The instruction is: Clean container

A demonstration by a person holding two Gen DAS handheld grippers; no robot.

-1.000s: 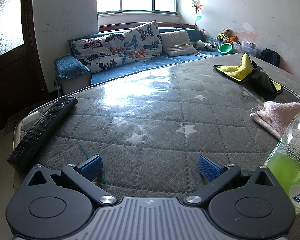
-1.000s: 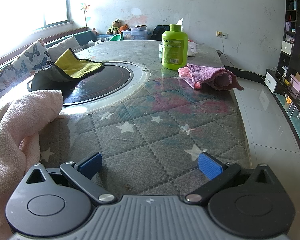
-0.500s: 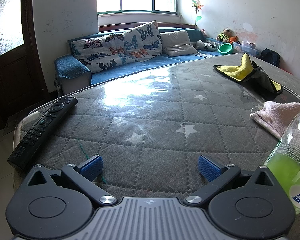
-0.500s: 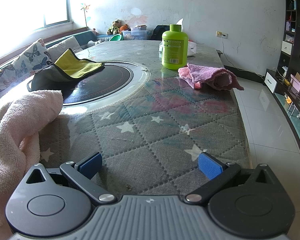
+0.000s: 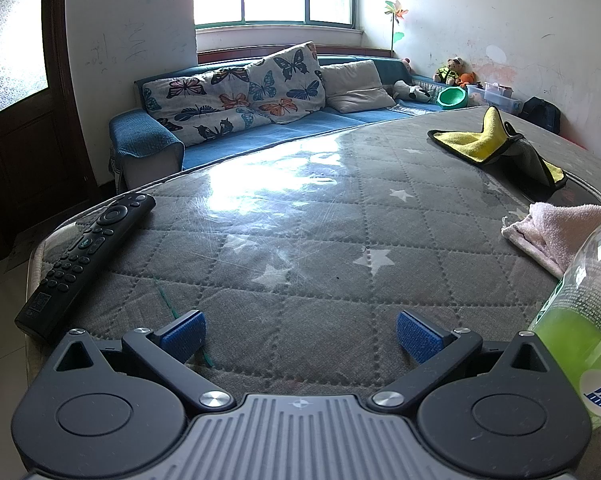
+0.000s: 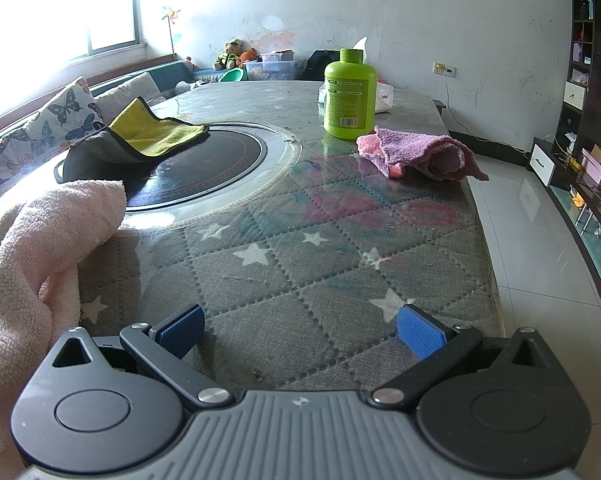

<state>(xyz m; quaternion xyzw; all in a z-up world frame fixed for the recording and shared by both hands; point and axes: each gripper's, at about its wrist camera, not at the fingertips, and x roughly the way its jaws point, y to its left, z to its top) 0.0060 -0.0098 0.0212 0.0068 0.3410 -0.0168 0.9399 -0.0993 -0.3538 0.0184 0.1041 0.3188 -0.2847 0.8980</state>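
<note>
My left gripper (image 5: 298,334) is open and empty, low over the near table edge. A clear bottle with green liquid (image 5: 580,320) stands close to its right finger. My right gripper (image 6: 298,330) is open and empty over the quilted table cover. A pale pink towel (image 6: 40,248) lies just left of it; it also shows in the left wrist view (image 5: 556,232). A green opaque bottle (image 6: 349,94) stands at the far side, with a pink-purple cloth (image 6: 424,154) beside it. A yellow-and-grey cloth (image 6: 140,140) lies on the round black hob; it also shows in the left wrist view (image 5: 496,148).
A black remote (image 5: 88,256) lies at the table's left edge. The round black hob (image 6: 204,168) is set in the table middle. A blue sofa with cushions (image 5: 260,96) stands beyond the table. Shelving (image 6: 584,80) lines the right wall.
</note>
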